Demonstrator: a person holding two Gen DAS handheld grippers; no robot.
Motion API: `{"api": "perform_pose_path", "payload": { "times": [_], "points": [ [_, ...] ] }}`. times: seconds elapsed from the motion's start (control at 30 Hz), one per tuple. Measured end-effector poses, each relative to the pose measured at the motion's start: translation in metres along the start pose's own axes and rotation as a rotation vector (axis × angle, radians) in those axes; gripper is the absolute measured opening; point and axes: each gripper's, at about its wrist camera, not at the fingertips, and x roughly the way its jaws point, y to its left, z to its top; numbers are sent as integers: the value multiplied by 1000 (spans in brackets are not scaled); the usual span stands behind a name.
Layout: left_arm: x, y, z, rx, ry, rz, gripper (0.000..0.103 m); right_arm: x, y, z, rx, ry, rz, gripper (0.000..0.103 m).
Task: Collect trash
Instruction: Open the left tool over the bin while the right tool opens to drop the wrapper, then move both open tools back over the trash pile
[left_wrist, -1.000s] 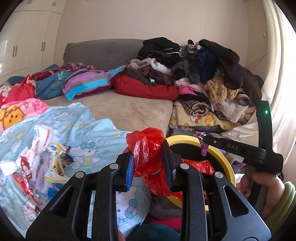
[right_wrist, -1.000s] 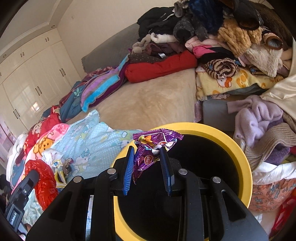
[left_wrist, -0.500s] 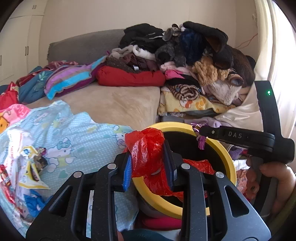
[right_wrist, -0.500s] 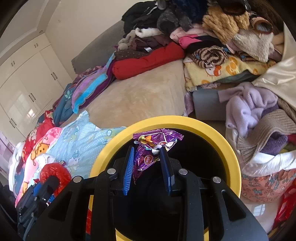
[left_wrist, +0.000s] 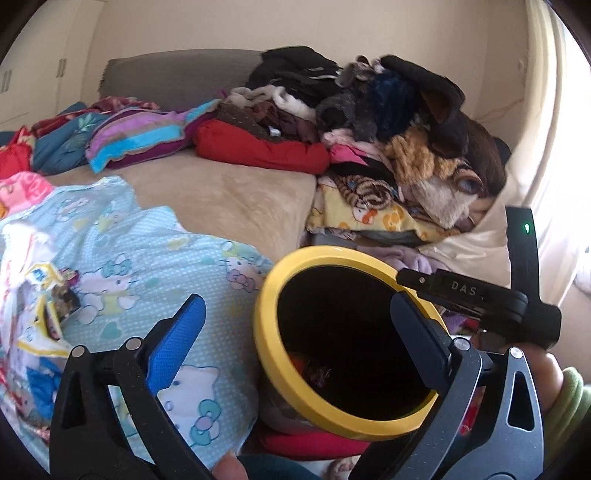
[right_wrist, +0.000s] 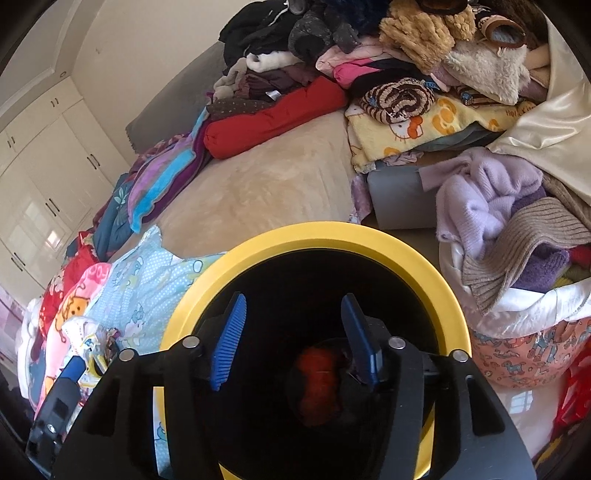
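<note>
Right gripper spread wide above a yellow-rimmed bin; red trash lies inside the bin.

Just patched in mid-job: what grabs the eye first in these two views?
The yellow-rimmed bin dominates, right under both open claws, the left claw and the right claw, with a red bag lying at its dark bottom. Behind it, a clothes heap towers on the bed's far right; loose wrappers litter the blue blanket at left.
</note>
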Motion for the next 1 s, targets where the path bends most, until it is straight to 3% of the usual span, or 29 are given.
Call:
{"api": "perform_pose_path", "payload": {
  "times": [0.1, 0.53, 1.0],
  "points": [
    [-12, 11, 1, -32, -25, 29, 92, -1, 10, 0, -26, -11, 8, 60],
    [-64, 57, 11, -115, -134, 129, 92, -9, 75, -10, -153, -31, 93, 67],
    [-114, 107, 11, -210, -215, 224, 92, -10, 150, -44, -307, 6, 191, 73]
  ]
}}
